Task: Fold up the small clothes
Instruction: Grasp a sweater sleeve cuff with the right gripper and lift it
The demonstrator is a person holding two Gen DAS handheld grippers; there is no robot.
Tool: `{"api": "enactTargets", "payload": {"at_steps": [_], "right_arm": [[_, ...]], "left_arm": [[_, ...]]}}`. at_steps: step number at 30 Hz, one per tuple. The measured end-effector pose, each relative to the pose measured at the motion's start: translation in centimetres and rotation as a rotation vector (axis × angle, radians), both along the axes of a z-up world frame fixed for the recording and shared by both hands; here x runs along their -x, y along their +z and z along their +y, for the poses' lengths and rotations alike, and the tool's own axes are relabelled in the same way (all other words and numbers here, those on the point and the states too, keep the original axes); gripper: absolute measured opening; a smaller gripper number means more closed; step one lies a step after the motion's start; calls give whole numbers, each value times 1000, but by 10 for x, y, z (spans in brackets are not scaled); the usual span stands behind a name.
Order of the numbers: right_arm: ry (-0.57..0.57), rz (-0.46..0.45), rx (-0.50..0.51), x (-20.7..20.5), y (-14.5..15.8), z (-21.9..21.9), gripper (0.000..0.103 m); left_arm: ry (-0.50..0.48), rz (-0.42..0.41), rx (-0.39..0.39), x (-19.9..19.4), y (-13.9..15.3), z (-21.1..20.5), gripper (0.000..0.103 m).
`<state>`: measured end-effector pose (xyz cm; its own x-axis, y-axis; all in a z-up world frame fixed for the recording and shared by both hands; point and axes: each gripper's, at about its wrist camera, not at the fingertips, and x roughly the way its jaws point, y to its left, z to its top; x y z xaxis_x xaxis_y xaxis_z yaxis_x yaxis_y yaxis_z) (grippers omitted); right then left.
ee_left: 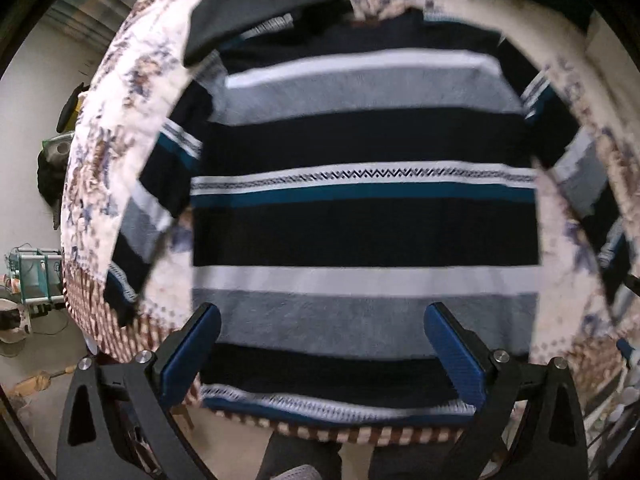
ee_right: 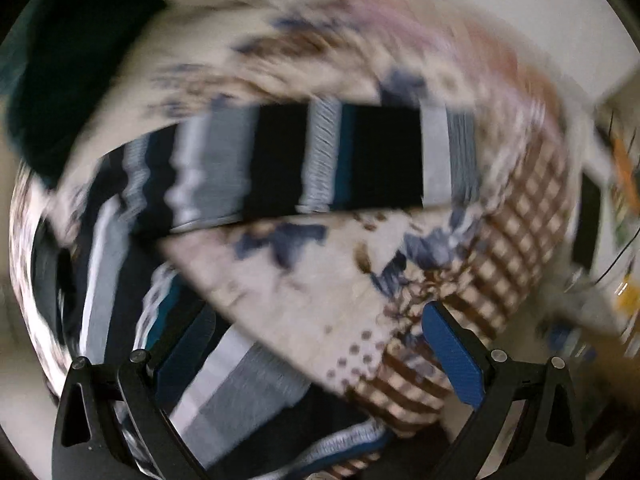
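Note:
A small striped sweater (ee_left: 364, 216), navy, grey, white and teal, lies flat on a floral tablecloth (ee_left: 104, 132) with both sleeves spread out to the sides. My left gripper (ee_left: 320, 336) is open and empty, hovering above the sweater's lower hem. In the blurred right wrist view the sweater's sleeve (ee_right: 320, 160) stretches across the cloth and its body (ee_right: 120, 248) lies at the left. My right gripper (ee_right: 320, 340) is open and empty above the cloth (ee_right: 304, 280) beside the sweater's lower corner.
The tablecloth has a brown checked border (ee_left: 360, 434) hanging over the near table edge. A dark cloth (ee_left: 256, 4) lies at the sweater's far left shoulder. Room clutter (ee_left: 28, 280) stands on the floor to the left. Shelving and items (ee_right: 620, 208) sit at the right.

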<state>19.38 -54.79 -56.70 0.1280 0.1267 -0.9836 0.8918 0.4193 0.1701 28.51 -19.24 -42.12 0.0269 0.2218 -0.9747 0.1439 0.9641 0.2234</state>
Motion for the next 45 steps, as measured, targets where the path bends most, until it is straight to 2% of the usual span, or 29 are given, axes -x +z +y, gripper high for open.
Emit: {"api": "enactTargets", "payload": {"at_steps": [2, 3, 7, 11, 12, 14, 16, 18, 19, 23, 26, 30, 33, 36, 40, 42, 45], "right_arm": [[-145, -14, -52, 21, -45, -25, 103], [-203, -23, -54, 32, -57, -32, 103], [-415, -59, 23, 70, -108, -68, 103], [-586, -152, 58, 94, -139, -87, 102], [-619, -173, 92, 97, -141, -89, 99], [-656, -174, 138, 97, -141, -90, 82], [-685, -144, 175, 95, -142, -87, 44], [-677, -119, 224, 86, -138, -85, 22], [-652, -114, 244, 79, -134, -84, 14], [-501, -130, 342, 33, -95, -66, 11], [-332, -189, 386, -24, -52, -36, 10], [-49, -310, 386, -116, 4, 33, 10], [182, -391, 346, -179, 28, 116, 10], [425, -450, 312, -242, 32, 218, 10], [699, -450, 261, -305, 2, 368, 10], [803, -424, 257, -325, -22, 435, 9], [889, -381, 255, -343, -51, 501, 9]], "left_arm": [[13, 18, -2, -13, -33, -6, 103], [23, 21, -3, -20, -46, -9, 103], [53, 7, -3, -45, -94, -20, 103], [89, -7, 8, -62, -123, -19, 103], [99, -13, 20, -63, -127, -17, 103], [112, -14, 47, -64, -131, -12, 103], [127, -20, 80, -62, -129, -6, 103], [134, -23, 107, -61, -124, -1, 103], [139, -28, 119, -60, -119, 3, 103], [181, -52, 161, -61, -97, 31, 103], [221, -85, 159, -64, -77, 65, 103], [277, -129, 147, -65, -50, 121, 103], [328, -153, 136, -64, -34, 167, 103], [385, -174, 118, -61, -30, 200, 103], [487, -191, 103, -45, -57, 249, 103], [534, -185, 103, -39, -60, 268, 103], [587, -178, 108, -37, -69, 302, 103]]}}
